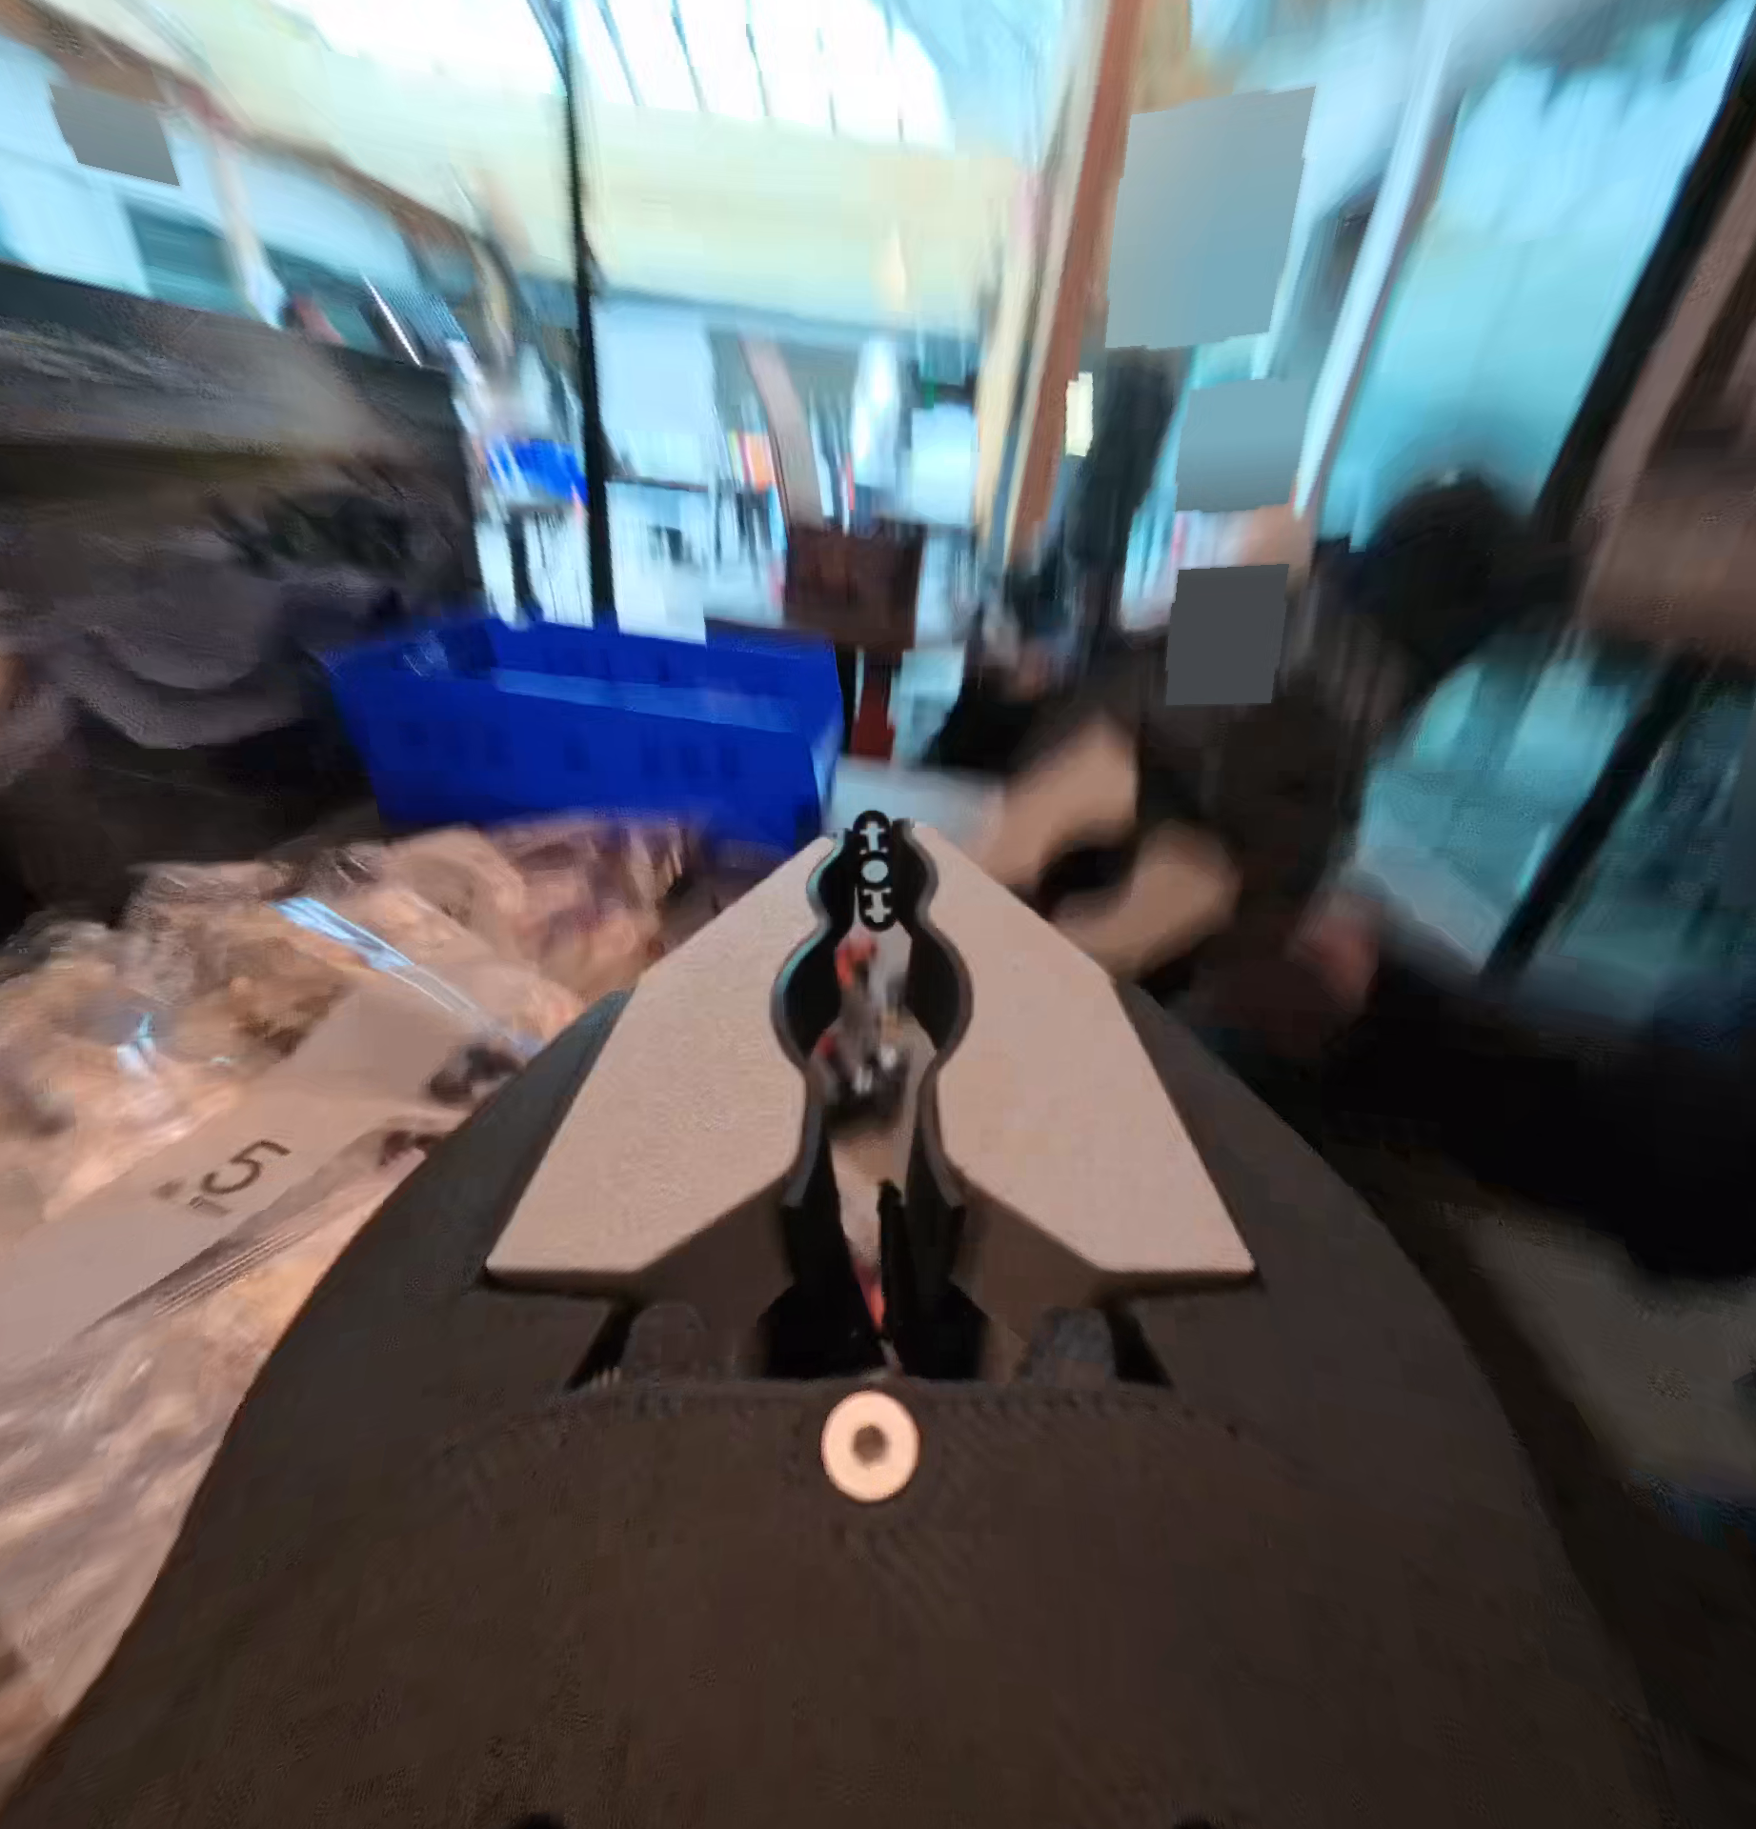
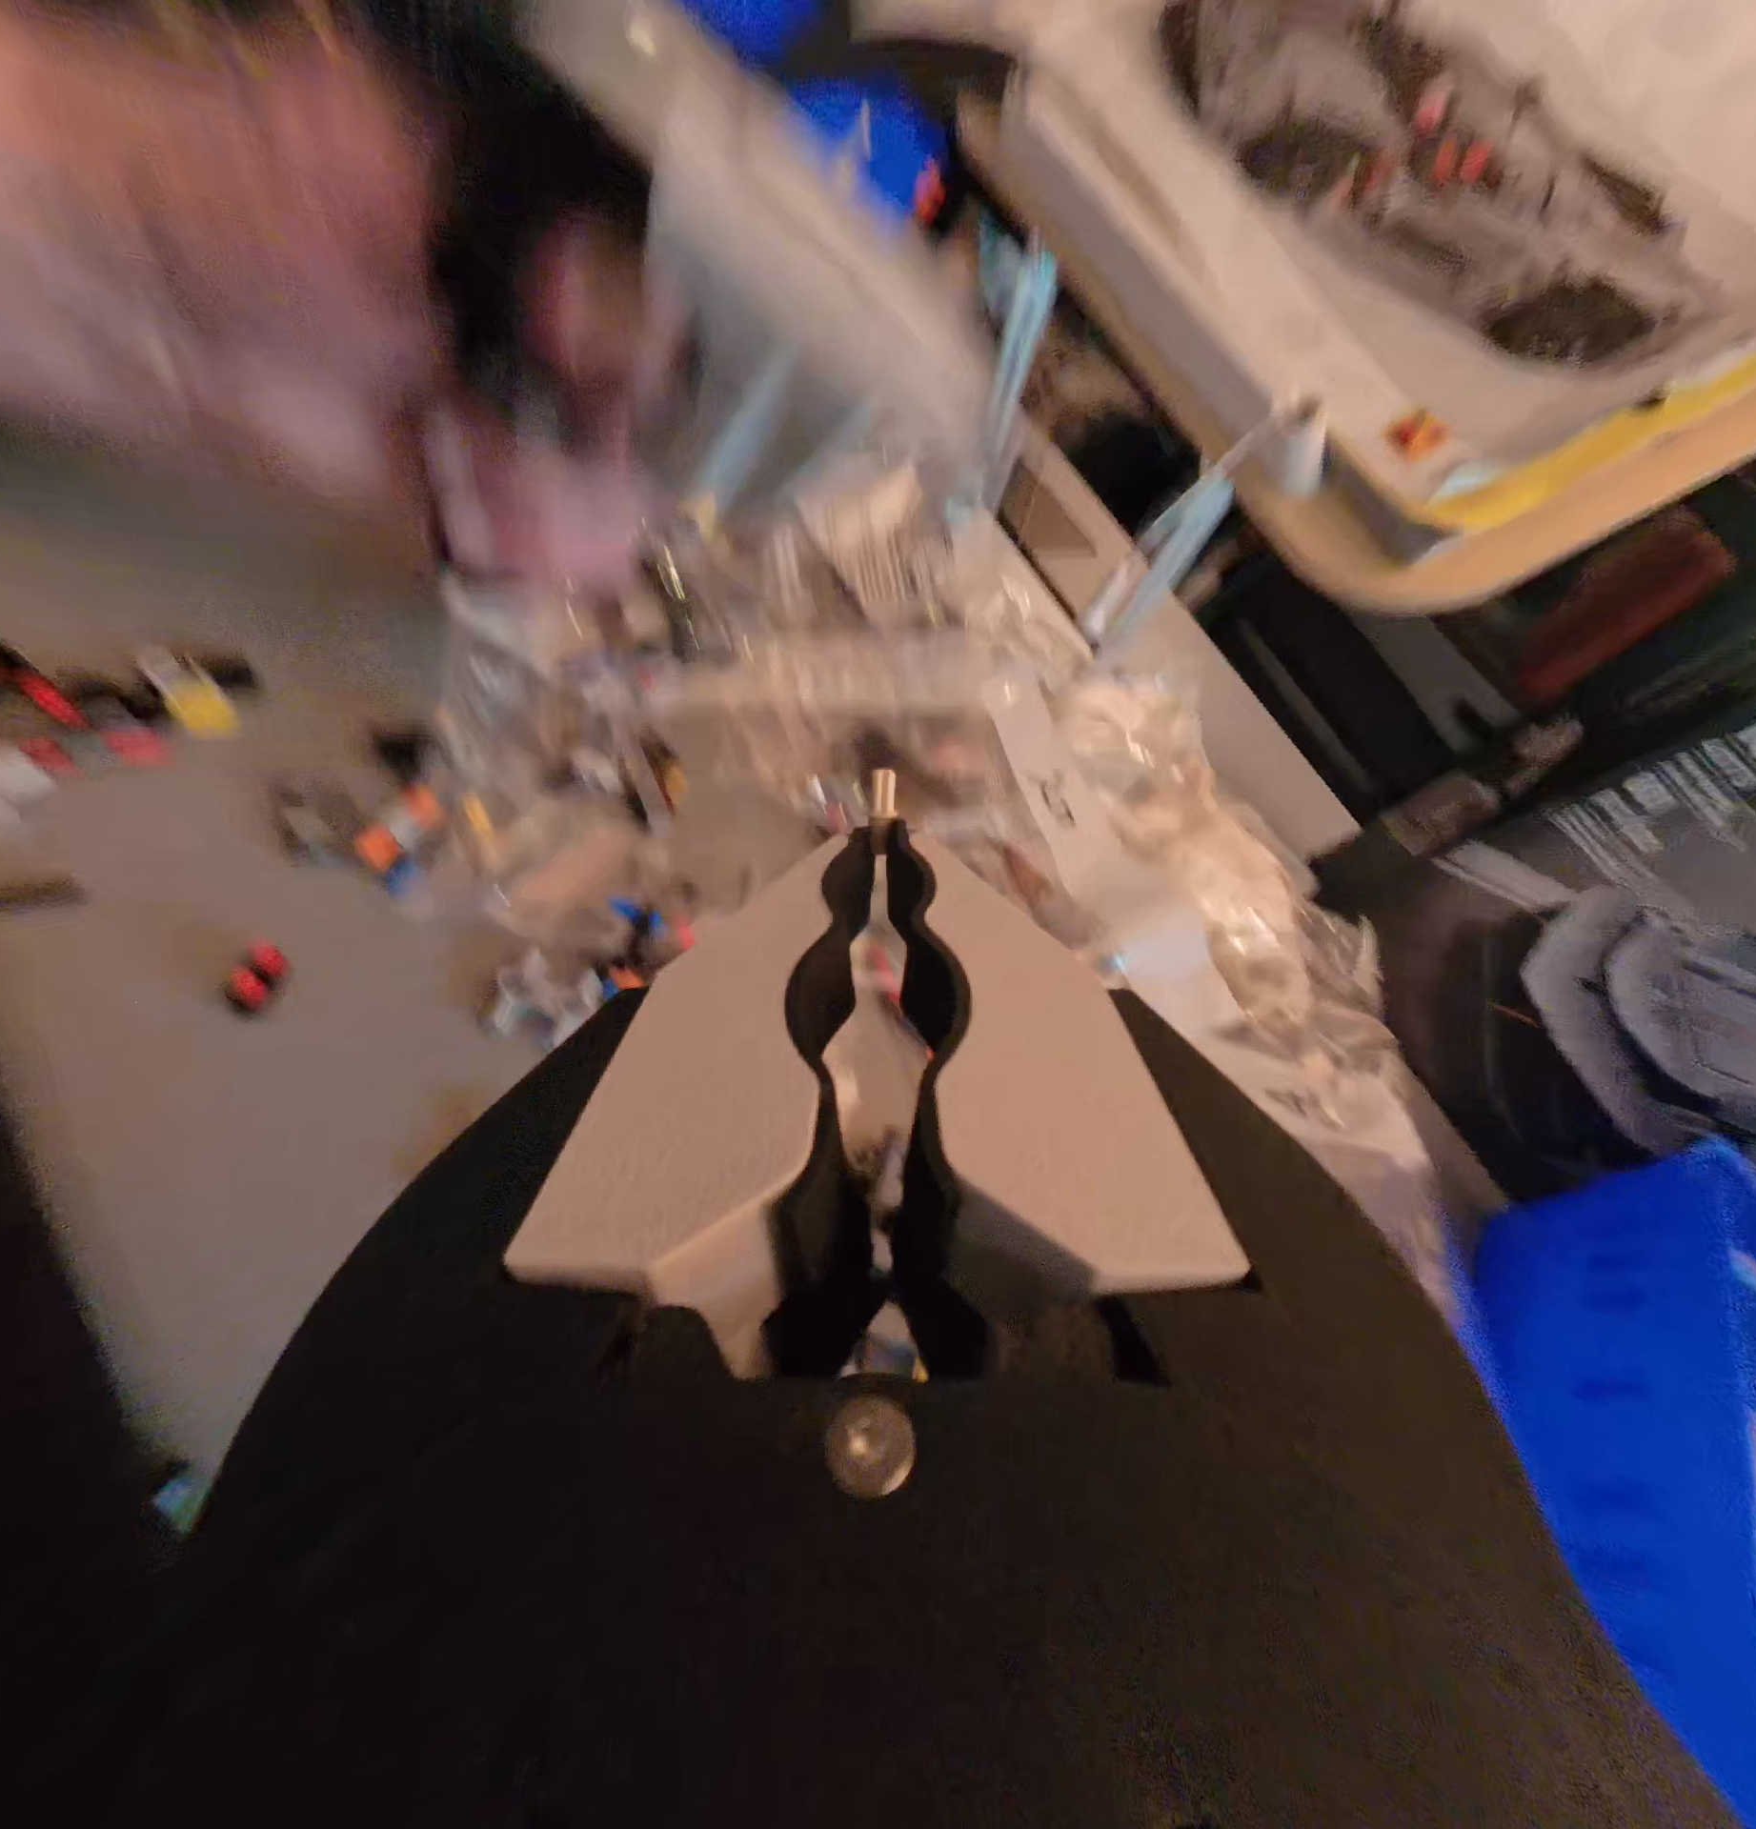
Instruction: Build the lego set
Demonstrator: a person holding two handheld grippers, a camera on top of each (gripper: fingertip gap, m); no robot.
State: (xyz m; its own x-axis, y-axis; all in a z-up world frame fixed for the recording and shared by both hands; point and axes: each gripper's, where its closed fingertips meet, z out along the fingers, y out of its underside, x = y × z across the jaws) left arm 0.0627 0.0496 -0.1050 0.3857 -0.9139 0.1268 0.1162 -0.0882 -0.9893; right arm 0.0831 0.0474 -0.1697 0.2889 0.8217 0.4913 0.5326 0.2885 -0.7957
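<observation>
Pinching a small black holed lego beam (image 1: 874,871) at its tips, my left gripper (image 1: 875,859) points at twelve o'clock toward a blue bin (image 1: 596,727), while my right gripper (image 2: 883,841) grips a tan peg (image 2: 883,794) above loose lego pieces (image 2: 398,841) at nine o'clock and clear bags (image 2: 1151,792).

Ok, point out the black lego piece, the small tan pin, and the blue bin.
black lego piece (image 1: 873,871), left wrist view: its middle hole, pinched at the claw tips.
small tan pin (image 2: 883,793), right wrist view: the end sticking out past the claw tips.
blue bin (image 1: 596,732), left wrist view: its front wall.
</observation>
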